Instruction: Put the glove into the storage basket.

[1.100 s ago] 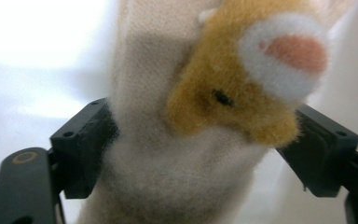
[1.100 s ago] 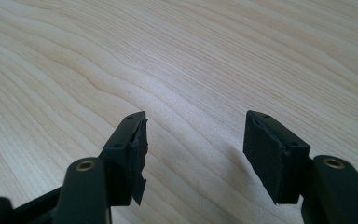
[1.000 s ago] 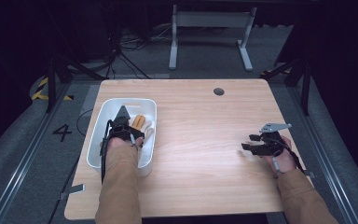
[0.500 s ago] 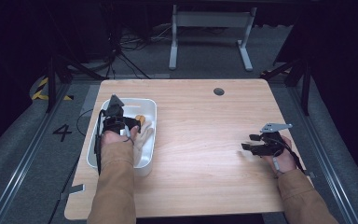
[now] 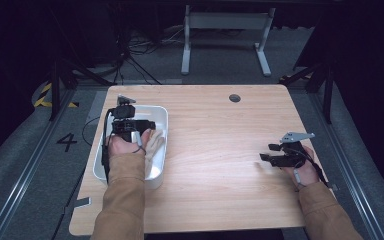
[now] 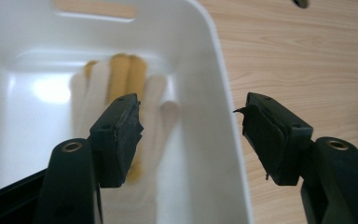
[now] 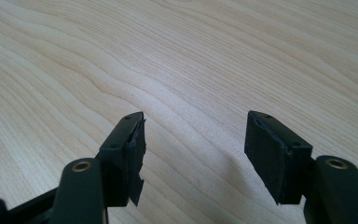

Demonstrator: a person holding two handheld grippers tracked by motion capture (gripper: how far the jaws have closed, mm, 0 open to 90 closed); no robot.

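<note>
Inside the white bin lies a white-and-yellow glove; the left gripper hovers above it, jaws apart and straddling the bin's wall. The right gripper, jaws apart, rests well away from the bin. Risk: closing now likely pinches the wall, not the glove.

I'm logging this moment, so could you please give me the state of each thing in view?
Left gripper: open, empty, fingers over the bin's right wall.
Right gripper: open, empty, just above the table.
Bin: upright on the table's left side, holding a glove.
Glove: white with yellow, lying flat in the bin, ungrasped.
</note>
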